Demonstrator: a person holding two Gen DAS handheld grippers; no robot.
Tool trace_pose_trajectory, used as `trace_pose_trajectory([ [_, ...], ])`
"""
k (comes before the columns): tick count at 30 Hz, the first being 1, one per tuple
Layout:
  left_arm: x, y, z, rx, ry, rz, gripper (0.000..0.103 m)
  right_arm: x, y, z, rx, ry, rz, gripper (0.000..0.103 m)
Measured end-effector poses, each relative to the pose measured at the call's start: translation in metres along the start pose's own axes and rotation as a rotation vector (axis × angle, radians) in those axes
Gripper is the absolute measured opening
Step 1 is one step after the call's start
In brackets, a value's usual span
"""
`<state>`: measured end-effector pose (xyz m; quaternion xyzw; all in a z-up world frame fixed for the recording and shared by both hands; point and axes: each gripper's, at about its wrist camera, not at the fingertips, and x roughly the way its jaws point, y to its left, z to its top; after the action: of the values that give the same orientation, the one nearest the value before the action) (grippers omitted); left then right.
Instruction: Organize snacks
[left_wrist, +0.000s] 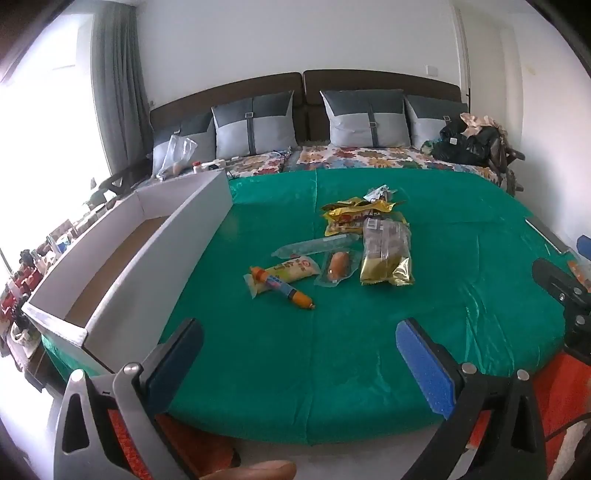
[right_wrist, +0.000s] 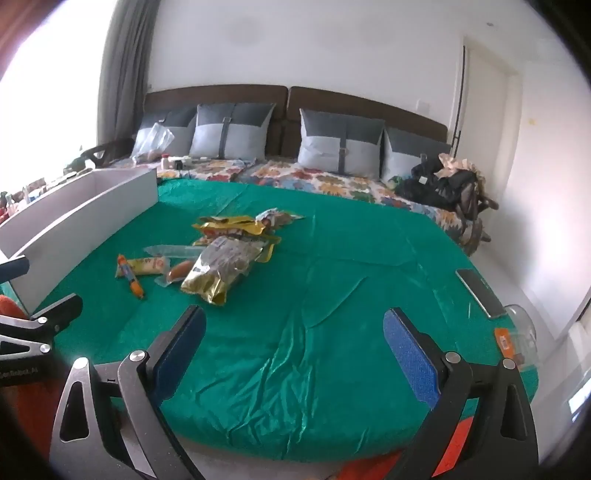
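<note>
Crinkly foil and clear plastic snack packets (left_wrist: 354, 243) heap mid-sheet on a glossy green cloth (left_wrist: 461, 295); an open white cardboard box (left_wrist: 122, 258) lines its left edge. Left gripper (left_wrist: 299, 354) and right gripper (right_wrist: 293, 343) hover with jaws apart, holding nothing.

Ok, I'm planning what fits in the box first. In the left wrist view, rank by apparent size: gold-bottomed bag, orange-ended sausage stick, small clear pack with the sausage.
1. Gold-bottomed bag, clearly largest.
2. Orange-ended sausage stick and small clear pack: too alike to rank, the stick longer and thinner, the pack shorter and wider.
</note>
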<state>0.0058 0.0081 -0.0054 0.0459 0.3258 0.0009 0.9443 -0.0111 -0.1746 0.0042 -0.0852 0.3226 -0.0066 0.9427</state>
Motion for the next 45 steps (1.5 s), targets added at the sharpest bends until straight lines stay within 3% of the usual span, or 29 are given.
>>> trace_pose_trajectory([
  [10, 0.018, 0.003, -0.011, -0.012, 0.02, -0.008, 0.103, 0.013, 0.003, -0.006, 0.0, 0.049, 0.025, 0.098],
  [45, 0.024, -0.012, -0.016, 0.02, 0.027, -0.058, 0.103, 0.017, 0.004, -0.007, -0.008, 0.043, 0.038, 0.098],
])
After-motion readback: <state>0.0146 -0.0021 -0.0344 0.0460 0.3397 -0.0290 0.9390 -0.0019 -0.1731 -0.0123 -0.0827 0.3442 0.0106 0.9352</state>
